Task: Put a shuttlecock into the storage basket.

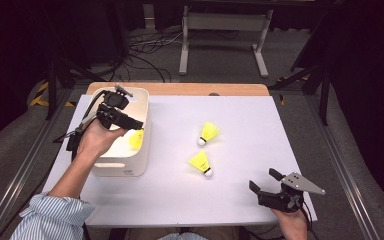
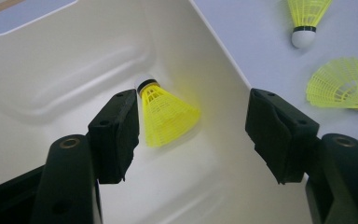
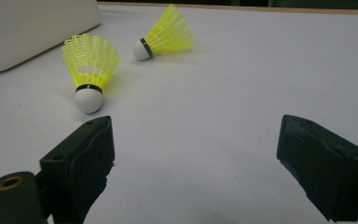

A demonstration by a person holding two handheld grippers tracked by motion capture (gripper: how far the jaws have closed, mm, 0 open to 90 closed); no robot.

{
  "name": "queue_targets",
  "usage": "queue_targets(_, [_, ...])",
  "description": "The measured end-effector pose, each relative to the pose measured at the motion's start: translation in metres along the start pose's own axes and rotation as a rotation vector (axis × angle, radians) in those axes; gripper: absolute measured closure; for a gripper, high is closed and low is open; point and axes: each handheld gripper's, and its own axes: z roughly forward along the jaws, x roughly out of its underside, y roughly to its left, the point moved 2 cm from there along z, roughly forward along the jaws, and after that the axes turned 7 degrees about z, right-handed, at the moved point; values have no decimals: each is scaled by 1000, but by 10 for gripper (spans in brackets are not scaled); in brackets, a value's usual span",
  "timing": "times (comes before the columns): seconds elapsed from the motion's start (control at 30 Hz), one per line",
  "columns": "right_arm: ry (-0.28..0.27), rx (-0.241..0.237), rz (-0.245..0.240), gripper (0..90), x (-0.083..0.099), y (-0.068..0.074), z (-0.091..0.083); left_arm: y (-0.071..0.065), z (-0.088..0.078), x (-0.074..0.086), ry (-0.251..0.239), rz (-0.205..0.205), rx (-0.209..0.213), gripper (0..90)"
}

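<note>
The left hand-held gripper (image 2: 189, 135) is held with jaws apart over the white bin (image 1: 142, 112), nothing grasped; one yellow shuttlecock (image 2: 165, 114) lies inside. The right hand-held gripper (image 3: 193, 163), also spread and empty, is nearer the two shuttlecocks on the surface (image 1: 240, 130); the near shuttlecock (image 3: 91, 67) is set cork toward it, ahead-left, the far shuttlecock (image 3: 165, 35) beyond.

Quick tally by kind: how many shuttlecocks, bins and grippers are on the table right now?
Yellow shuttlecocks: 3, one in the bin, two on the table
White bin: 1
Grippers: 2, left gripper, right gripper
Total: 6
</note>
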Motion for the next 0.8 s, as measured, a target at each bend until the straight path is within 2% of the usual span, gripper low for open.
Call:
queue_targets(0.57, [2,-2,-3,117,-2,1,3,-16,-6,-7,-20,43,19,344])
queue_targets(0.8, [10,-3,-1,119,-2,1,4,-25,-6,-10,-36,61,47,342])
